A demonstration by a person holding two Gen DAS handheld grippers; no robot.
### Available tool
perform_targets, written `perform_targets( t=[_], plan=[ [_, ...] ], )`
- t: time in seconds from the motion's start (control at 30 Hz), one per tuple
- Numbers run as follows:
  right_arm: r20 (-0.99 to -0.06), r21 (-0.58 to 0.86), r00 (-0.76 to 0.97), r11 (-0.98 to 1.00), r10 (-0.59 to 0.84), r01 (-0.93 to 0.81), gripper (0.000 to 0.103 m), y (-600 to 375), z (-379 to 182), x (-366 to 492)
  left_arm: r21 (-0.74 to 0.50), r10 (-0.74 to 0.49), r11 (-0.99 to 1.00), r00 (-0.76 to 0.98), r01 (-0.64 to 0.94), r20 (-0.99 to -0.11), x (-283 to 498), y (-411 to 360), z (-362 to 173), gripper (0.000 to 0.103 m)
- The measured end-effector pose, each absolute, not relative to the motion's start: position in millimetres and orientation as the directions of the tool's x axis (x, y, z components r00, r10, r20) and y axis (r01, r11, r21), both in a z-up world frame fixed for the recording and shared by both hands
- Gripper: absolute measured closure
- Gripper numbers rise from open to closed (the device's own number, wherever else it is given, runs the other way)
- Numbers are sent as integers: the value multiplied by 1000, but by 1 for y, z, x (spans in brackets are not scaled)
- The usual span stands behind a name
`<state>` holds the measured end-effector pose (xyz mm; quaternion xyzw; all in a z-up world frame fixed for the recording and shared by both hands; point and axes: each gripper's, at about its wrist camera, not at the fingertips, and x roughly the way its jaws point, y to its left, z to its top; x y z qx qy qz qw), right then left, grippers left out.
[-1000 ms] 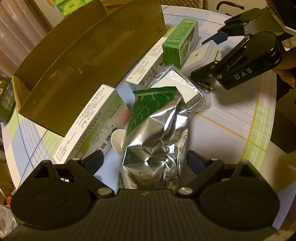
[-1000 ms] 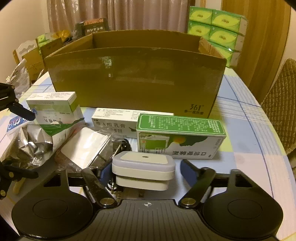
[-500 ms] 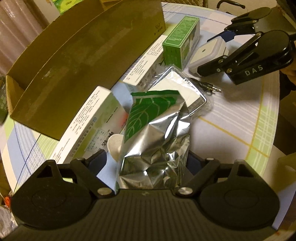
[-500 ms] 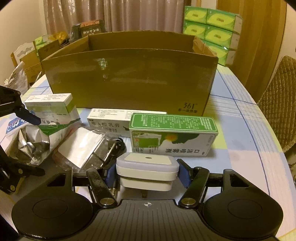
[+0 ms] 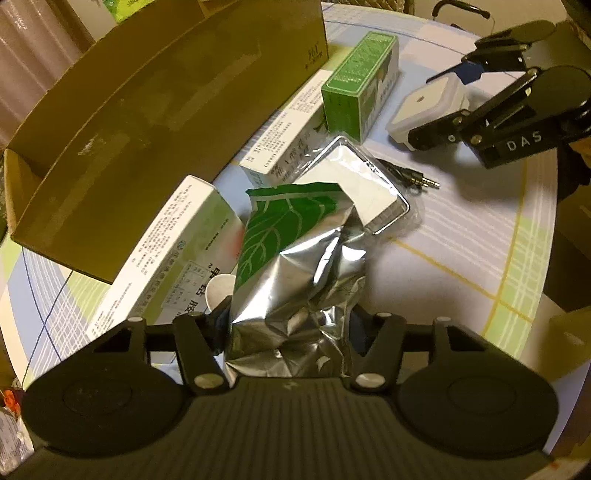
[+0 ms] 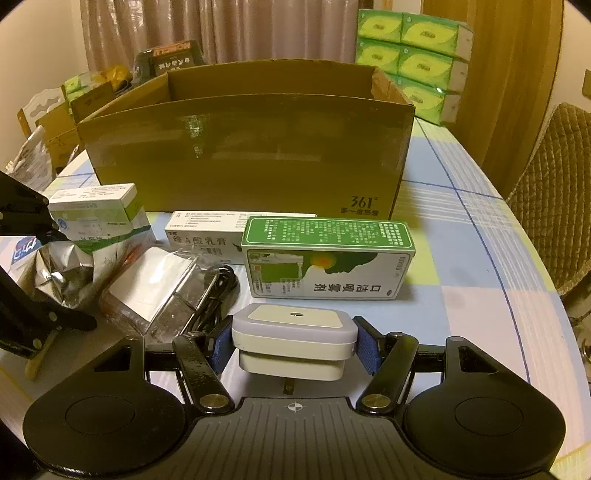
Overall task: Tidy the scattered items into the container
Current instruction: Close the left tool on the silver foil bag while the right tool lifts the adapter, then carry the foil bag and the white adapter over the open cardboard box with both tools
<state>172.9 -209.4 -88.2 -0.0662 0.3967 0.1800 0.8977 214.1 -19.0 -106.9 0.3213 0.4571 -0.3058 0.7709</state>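
- One cardboard box (image 6: 243, 147), open at the top, stands at the back of the worktop (image 6: 472, 258); this is the container, and none of the loose items is seen inside it.
- Three medicine cartons lie in front of it: a green-topped one (image 6: 327, 258), a long white one (image 6: 207, 230) touching the box wall, and a white-and-green one (image 5: 173, 251) on the left.
- One foil pouch (image 5: 295, 280) with a green leaf print lies beside that left carton. The left claw (image 5: 288, 332) has just been closing and its pads now pinch the pouch's lower end.
- One white plug-in adapter (image 6: 293, 339) sits between the blue pads of the right claw (image 6: 293, 343), which clamp its sides.
- One clear plastic packet (image 6: 155, 288) with a white card, and one black cable (image 6: 218, 291) with a jack plug, lie between pouch and adapter.
- The worktop is round, under a checked cloth of pale blue, green and white.
- Behind: curtains (image 6: 221, 33), a stack of green tissue packs (image 6: 410, 55) at the right, and one quilted brown chair (image 6: 554, 192).
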Motion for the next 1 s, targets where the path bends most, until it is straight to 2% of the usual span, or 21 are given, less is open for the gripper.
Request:
perform_targets(
  t=[0.2,0.73,1.0],
  plan=[
    [-728,23,630,928,271,-372,40,-211,-82,170,202,-197,624,402,755,-894,216,-11,-98,52],
    [-681,29,675,932,283,-362,40,-217,-48,163,255,-176,623,450,739,-875,193,-18,-48,53],
    [-635,21,715,931,294,-364,40,-218,-21,162,244,-179,669,470,702,-864,193,-17,-20,53]
  ],
)
